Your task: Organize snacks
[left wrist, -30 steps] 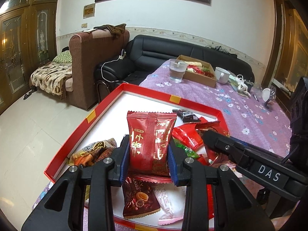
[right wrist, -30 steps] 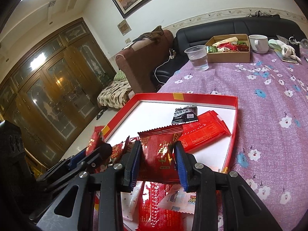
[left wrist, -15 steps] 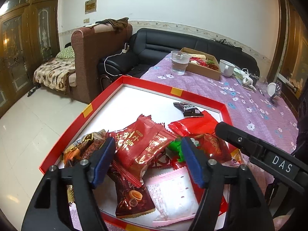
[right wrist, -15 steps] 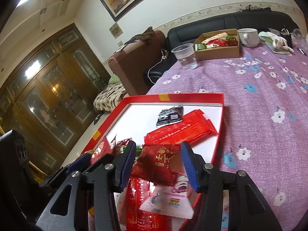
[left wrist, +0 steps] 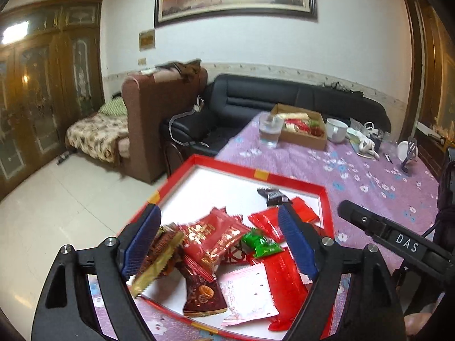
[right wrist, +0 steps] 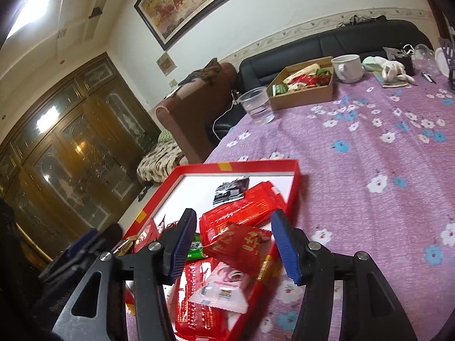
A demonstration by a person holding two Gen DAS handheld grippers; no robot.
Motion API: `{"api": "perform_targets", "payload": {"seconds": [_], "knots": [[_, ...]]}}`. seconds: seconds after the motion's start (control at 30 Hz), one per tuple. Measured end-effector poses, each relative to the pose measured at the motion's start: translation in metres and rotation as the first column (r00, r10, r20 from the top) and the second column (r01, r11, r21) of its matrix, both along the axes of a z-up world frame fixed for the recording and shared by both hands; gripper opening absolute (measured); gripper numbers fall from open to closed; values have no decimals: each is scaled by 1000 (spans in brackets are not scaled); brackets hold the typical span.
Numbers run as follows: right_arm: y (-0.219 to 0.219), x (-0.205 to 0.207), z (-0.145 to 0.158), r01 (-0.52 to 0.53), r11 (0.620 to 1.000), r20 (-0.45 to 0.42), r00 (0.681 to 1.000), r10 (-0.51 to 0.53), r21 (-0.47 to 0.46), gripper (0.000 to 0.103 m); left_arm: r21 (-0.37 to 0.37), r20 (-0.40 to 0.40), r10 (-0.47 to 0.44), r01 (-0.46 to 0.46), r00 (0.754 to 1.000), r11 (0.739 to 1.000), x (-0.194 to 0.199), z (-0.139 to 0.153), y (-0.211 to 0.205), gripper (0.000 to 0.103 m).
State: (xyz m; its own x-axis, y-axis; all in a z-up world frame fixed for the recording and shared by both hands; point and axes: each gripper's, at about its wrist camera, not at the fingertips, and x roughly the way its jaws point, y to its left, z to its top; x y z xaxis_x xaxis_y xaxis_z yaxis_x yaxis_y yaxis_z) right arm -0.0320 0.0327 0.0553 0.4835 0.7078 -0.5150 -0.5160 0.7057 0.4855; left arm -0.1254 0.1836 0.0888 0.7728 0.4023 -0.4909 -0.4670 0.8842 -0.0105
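Observation:
A red tray [left wrist: 327, 199] with a white floor holds a heap of wrapped snacks at its near end. My left gripper [left wrist: 219, 241] is open and empty above the heap, over a dark red packet [left wrist: 216, 241] lying on the pile, next to a green candy [left wrist: 263, 244]. My right gripper [right wrist: 233, 244] is open and empty above another red packet [right wrist: 241, 244] that rests on the tray's [right wrist: 295, 176] near right rim. A small black packet [right wrist: 231, 190] and long red packets [right wrist: 247, 207] lie farther in. The right gripper's finger [left wrist: 398, 238] shows in the left view.
The tray sits on a purple flowered tablecloth [right wrist: 384, 156] at the table's left edge. Farther back stand a plastic cup of water [right wrist: 257, 105], a cardboard box of snacks [right wrist: 304, 85], a white mug [right wrist: 348, 68] and small clutter. Sofas [left wrist: 284, 99] stand beyond.
Both grippers opened and let go of their red packets, which dropped onto the pile in the tray. Both grippers then drew up and back from the tray.

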Motion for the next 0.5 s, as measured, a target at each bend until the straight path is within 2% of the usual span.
{"api": "perform_targets", "payload": {"seconds": [0.2, 0.4, 0.5], "knots": [[-14, -3, 6, -9, 999, -2, 1000, 9, 39, 58, 68, -13, 18, -17, 1000, 998, -6, 9, -16, 89], [-18, -19, 11, -49, 998, 33, 998, 48, 33, 59, 116, -53, 29, -22, 998, 993, -14, 13, -33, 90], [-23, -26, 14, -67, 997, 41, 997, 66, 44, 60, 198, -68, 86, -71, 994, 977, -24, 12, -43, 90]]}}
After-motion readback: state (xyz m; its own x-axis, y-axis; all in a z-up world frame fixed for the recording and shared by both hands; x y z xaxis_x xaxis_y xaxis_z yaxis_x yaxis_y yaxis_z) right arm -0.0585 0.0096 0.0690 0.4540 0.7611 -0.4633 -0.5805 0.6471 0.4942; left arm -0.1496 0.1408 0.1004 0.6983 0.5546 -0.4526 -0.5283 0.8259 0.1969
